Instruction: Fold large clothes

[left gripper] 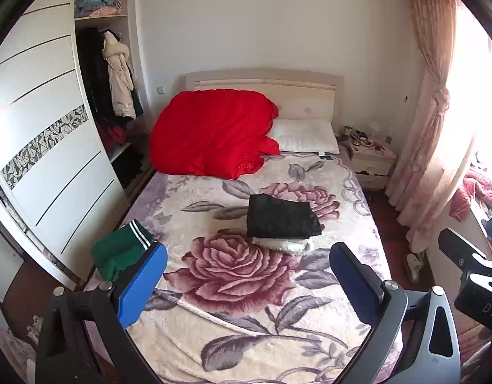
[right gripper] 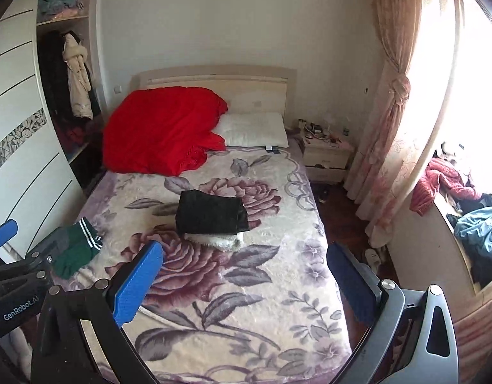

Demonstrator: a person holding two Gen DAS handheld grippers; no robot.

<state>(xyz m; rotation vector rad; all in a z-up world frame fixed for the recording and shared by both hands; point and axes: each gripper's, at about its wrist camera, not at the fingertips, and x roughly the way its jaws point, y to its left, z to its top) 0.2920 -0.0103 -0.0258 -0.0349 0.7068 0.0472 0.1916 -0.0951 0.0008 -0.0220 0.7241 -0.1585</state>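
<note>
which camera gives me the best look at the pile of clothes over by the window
The right wrist view. There the pile of clothes by the window spreads across the ledge: a red garment, dark items and a blue one. The left wrist view catches only its red edge at the frame's rim, washed out by window glare and partly behind the right gripper.

The floral blanket (left gripper: pixel 246 336) looks plush and fuzzy — the red quilt (left gripper: pixel 210 134) smoother, faintly glossy; the folded black garment (left gripper: pixel 281 216) is matt cloth — the wardrobe door (left gripper: pixel 53 147) glossy.
</note>
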